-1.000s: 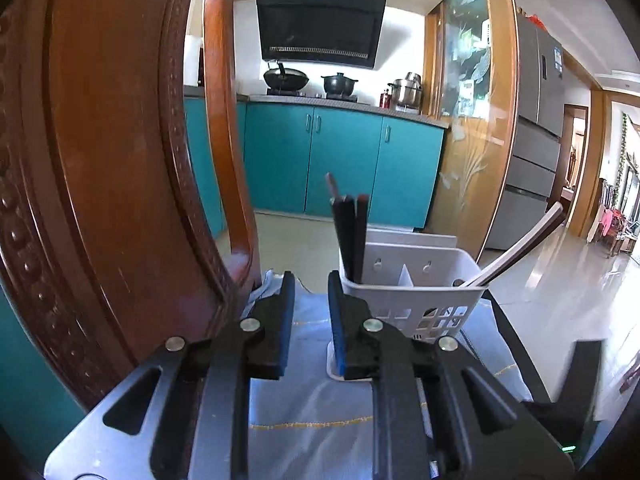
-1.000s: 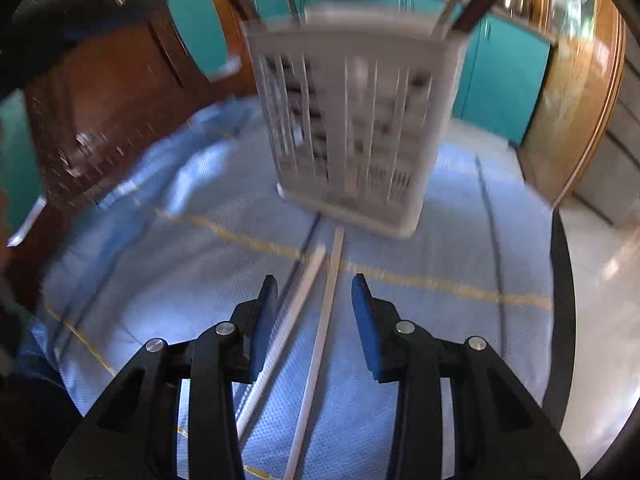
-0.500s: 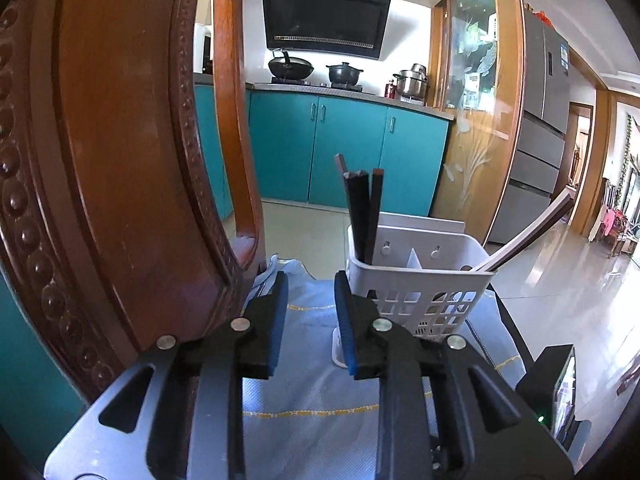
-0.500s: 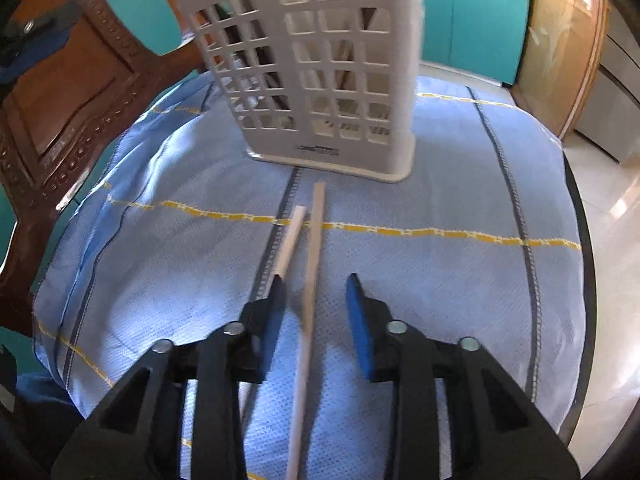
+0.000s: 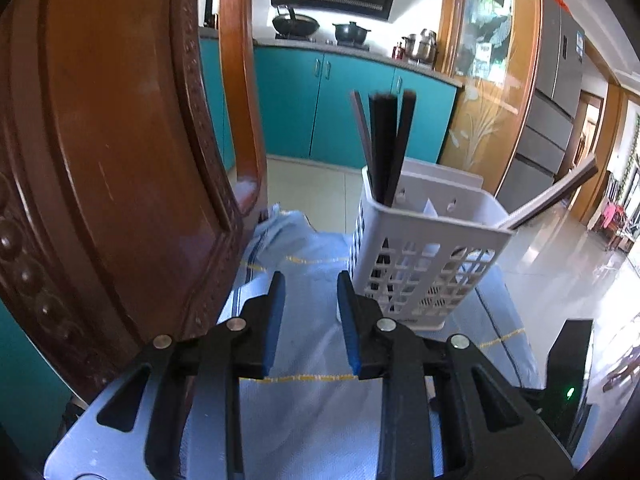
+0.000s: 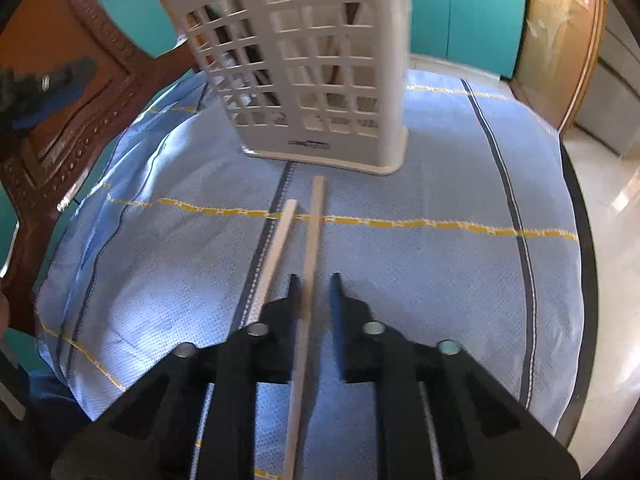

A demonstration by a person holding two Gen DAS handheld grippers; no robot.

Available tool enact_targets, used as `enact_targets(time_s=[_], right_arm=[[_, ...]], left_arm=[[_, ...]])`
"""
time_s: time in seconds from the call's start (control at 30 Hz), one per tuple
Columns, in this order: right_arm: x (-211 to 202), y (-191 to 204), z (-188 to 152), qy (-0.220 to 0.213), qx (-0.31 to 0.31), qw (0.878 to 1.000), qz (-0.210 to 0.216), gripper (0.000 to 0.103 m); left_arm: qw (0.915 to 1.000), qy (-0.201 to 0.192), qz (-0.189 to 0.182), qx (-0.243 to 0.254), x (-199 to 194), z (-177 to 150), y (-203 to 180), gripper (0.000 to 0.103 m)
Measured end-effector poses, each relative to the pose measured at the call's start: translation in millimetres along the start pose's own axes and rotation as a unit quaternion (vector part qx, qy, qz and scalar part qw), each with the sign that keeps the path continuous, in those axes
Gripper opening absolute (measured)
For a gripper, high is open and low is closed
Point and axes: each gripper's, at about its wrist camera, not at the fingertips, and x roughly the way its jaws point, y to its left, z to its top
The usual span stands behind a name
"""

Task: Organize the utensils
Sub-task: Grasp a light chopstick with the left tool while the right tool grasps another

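Right tool (image 6: 312, 296) narrowed, now straddling chopstick (image 6: 310, 248)

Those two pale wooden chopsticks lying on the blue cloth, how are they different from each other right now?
The right chopstick runs between the fingers of the right tongs; the left chopstick lies just outside them, beside the left finger. The right chopstick's far tip reaches nearer the white basket than the left chopstick's. The left chopstick slants toward the right chopstick, so they converge at the far end. Both are pale wood, slim, and rest on the blue cloth.
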Motion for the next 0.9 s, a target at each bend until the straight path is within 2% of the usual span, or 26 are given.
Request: enact_targets(time_s=[0.03,0.1,0.33,0.4,0.5,0.77,0.9], right_arm=[[-1,-4,0,0.001,0.008,1.0,0.006,0.012],[-2,-7,-1,-0.002,0.011,1.0,-0.008,0.013],[-2,0,-3,-0.004,-0.016,0.999,-0.033,0.015],[-4,-4,-3,0.0,-0.012,1.0,-0.026,0.009],[-10,-15,-5,-0.004,0.002,1.0,-0.029,0.008],[-20,-35,-3,-0.024,0.045,0.998,-0.036,0.007],[-24,-39,-1,-0.033,0.056,0.997,-0.032,0.012]], left_arm=[[1.0,0.005,0.0,0.002,2,-1,0,0.028],[0.9998,0.02,-0.002,0.003,7,-3,-1,0.028],[0.9964,0.079,-0.025,0.021,26,-20,-11,0.032],[0.9944,0.096,-0.034,0.027,31,-25,-17,0.032],[0.9906,0.123,-0.049,0.034,39,-33,-25,0.032],[0.9883,0.129,-0.044,0.069,42,-46,-48,0.032],[0.9863,0.136,-0.044,0.082,43,-52,-57,0.032]])
